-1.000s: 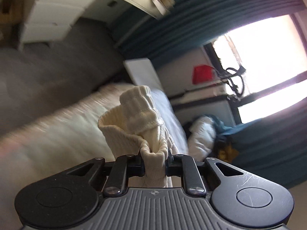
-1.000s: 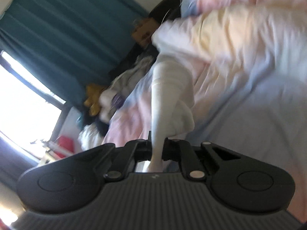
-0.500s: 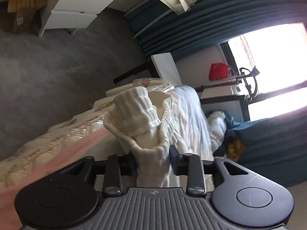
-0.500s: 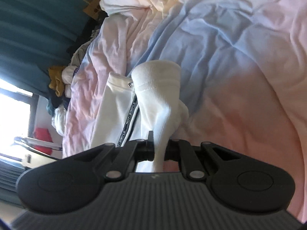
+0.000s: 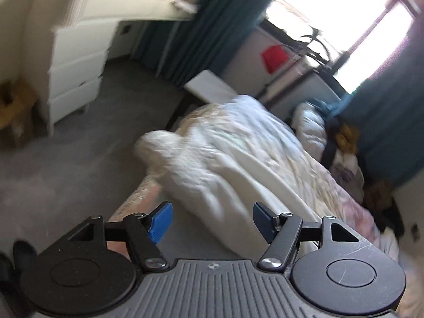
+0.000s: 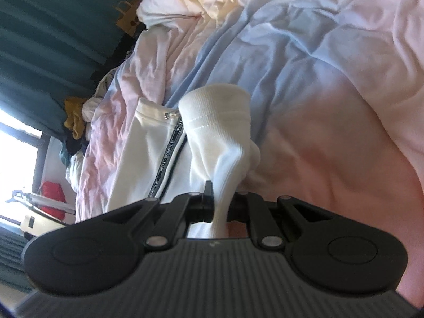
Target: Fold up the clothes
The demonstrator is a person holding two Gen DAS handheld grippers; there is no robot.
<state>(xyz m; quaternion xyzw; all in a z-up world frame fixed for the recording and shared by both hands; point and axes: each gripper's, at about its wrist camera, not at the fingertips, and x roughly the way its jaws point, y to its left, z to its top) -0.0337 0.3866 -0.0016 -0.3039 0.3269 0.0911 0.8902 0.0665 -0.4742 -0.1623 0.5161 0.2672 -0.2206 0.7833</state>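
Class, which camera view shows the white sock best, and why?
The right wrist view: the white sock is sharp there, pinched in the shut right gripper above the bed sheet. The left wrist view shows only motion-blurred white fabric beyond the open left gripper.

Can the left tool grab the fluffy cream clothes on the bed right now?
Probably yes. The left tool is open with nothing between its blue pads, and the cream clothes lie right ahead on the bed with nothing in between, though the picture is blurry.
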